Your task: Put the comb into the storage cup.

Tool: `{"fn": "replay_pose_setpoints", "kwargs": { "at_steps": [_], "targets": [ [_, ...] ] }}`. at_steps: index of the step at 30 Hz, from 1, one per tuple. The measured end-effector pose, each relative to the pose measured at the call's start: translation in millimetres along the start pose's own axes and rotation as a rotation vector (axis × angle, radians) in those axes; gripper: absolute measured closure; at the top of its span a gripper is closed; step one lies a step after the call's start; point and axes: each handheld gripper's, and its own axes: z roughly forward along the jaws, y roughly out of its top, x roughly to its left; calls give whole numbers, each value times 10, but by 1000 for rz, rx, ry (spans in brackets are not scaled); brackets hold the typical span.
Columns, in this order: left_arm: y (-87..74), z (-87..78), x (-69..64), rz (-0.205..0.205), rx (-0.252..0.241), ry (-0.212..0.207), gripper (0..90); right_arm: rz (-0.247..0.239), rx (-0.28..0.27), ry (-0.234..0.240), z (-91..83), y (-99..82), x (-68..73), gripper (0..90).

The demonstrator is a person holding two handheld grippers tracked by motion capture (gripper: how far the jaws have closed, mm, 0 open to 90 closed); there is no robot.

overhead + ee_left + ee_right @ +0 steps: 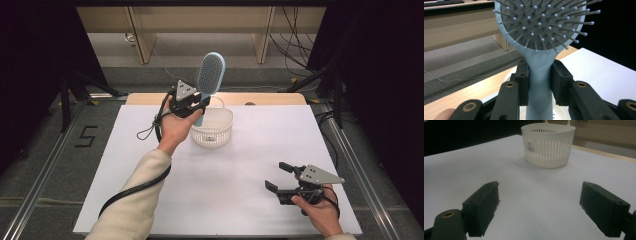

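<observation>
I've got the left gripper (196, 106) clamped on the hairbrush (210, 75) handle, head standing above it, basket (214, 134) just below; a loosened pinch could tip it outside.

hairbrush (540, 32) head cropped, handle end hidden

Lab recording bay: white-covered table (250, 200), black curtains (380, 75), floor rails (45, 170), loose cables (295, 45).
</observation>
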Motion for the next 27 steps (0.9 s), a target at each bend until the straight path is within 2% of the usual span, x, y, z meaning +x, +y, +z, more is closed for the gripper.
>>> {"fn": "replay_pose_setpoints", "kwargs": {
  "at_steps": [20, 27],
  "targets": [
    [27, 58, 12, 18, -6, 3, 698, 1, 2, -1, -4, -2, 0, 165],
    [17, 87, 6, 13, -14, -6, 698, 0, 1, 1, -3, -2, 0, 165]
  ]
}}
